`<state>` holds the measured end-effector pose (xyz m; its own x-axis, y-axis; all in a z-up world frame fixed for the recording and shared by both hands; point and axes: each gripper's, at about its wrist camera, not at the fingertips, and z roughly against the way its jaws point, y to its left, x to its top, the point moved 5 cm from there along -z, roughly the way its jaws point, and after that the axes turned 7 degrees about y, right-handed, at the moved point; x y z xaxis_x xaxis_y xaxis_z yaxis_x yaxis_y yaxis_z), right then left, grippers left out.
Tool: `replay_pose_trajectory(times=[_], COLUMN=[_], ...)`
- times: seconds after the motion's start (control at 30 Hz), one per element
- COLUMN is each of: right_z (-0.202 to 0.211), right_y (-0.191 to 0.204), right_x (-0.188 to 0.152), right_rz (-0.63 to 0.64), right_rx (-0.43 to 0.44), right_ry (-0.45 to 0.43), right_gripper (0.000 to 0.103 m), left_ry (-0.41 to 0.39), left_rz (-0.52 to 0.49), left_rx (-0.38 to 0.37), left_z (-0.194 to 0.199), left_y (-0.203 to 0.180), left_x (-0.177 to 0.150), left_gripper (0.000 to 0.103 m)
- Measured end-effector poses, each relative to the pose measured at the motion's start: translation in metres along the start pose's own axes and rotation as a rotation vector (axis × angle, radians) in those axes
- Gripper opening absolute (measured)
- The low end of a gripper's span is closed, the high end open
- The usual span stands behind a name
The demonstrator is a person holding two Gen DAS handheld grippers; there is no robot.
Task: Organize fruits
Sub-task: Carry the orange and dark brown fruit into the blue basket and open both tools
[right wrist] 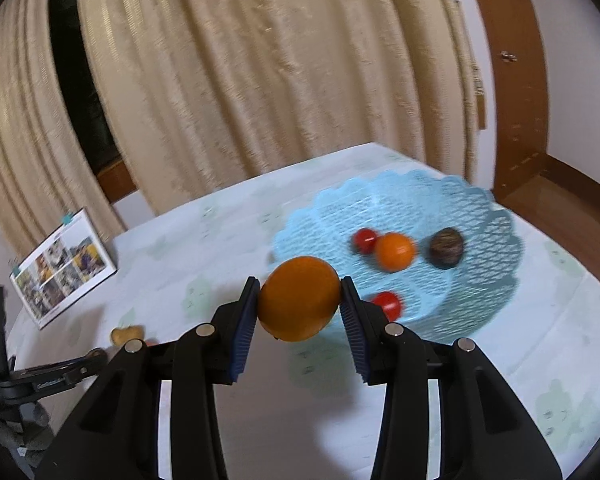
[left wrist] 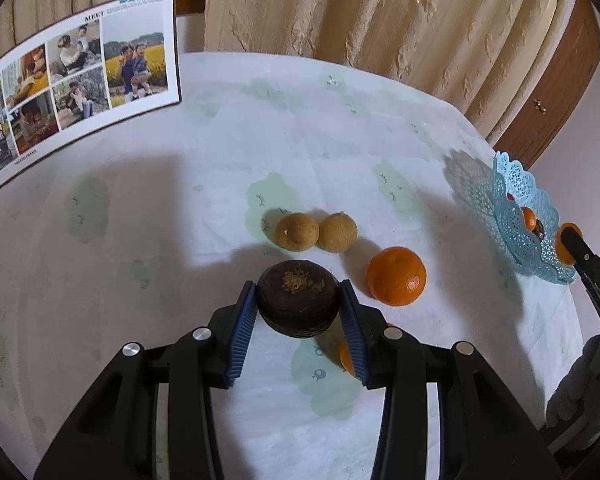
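Observation:
In the left wrist view my left gripper (left wrist: pixel 299 300) is shut on a dark brown round fruit (left wrist: pixel 298 304), its blue pads pressing both sides just above the white tablecloth (left wrist: pixel 180 240). Two tan fruits (left wrist: pixel 297 231) (left wrist: pixel 337 232) and an orange (left wrist: pixel 396 276) lie just beyond it. A second orange fruit (left wrist: pixel 346 358) peeks out behind the right pad. In the right wrist view my right gripper (right wrist: pixel 300 300) is shut on an orange (right wrist: pixel 299 298), held in the air at the near left rim of the light blue lattice basket (right wrist: pixel 480 216). The basket holds two red fruits (right wrist: pixel 365 240) (right wrist: pixel 388 305), a small orange (right wrist: pixel 394 251) and a dark fruit (right wrist: pixel 445 253).
A photo sheet (left wrist: pixel 80 84) with a clip stands at the table's far left. Beige curtains (right wrist: pixel 260 80) hang behind the table, with a wooden door (right wrist: pixel 516 80) at the right. The basket (left wrist: pixel 524 220) sits near the table's right edge. The left gripper's handle (right wrist: pixel 40 376) shows at lower left.

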<state>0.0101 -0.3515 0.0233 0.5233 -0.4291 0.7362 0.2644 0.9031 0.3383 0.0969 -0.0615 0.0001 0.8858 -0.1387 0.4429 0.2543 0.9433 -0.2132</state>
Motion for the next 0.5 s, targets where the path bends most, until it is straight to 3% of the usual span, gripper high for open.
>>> replay_pose_trajectory(times=[0.5], right_z=[0.003], right_y=[-0.085], right_x=[0.006], right_rz=[-0.158], right_rx=[-0.122], right_ry=[-0.024], right_gripper=[0.043], left_ry=[-0.06], left_rz=[-0.053], left_rx=[-0.003], left_z=[0.026], left_y=[-0.03], left_x=[0.005], left_gripper=[0.042])
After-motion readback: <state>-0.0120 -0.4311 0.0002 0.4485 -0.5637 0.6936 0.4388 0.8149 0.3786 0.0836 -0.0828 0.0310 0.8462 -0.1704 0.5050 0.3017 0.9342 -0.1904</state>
